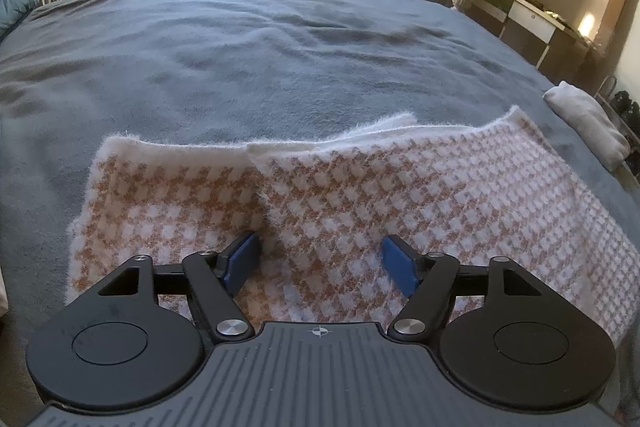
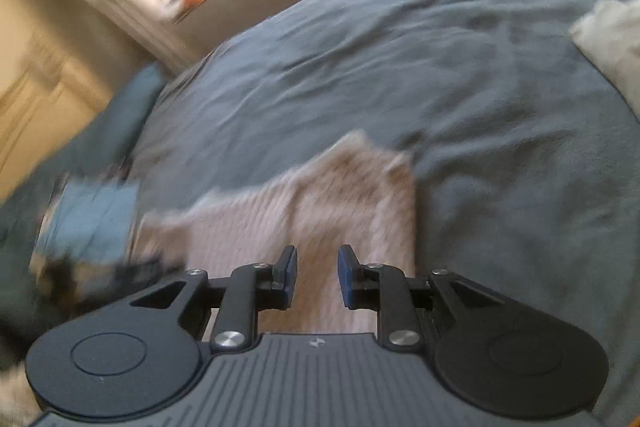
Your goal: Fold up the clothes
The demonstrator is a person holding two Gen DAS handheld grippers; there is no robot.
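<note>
Fuzzy houndstooth knit garment (image 1: pixel 320 195) lies folded in overlapping panels on the grey bedspread (image 1: pixel 260 47), both the left gripper (image 1: pixel 320 263) and right gripper (image 2: pixel 317 275) spread, holding nothing, apparently poised above for smoothing.

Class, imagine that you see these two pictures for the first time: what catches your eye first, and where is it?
First comes the orange-and-white checked garment, fuzzy and already folded over itself, lying near the front edge of the grey-blue bed cover. Next come the blue pads of the left gripper, spread open just above it. In the blurred right wrist view the right gripper stands open over the same cloth, and a pale folded bundle lies at the bed's right edge.
</note>
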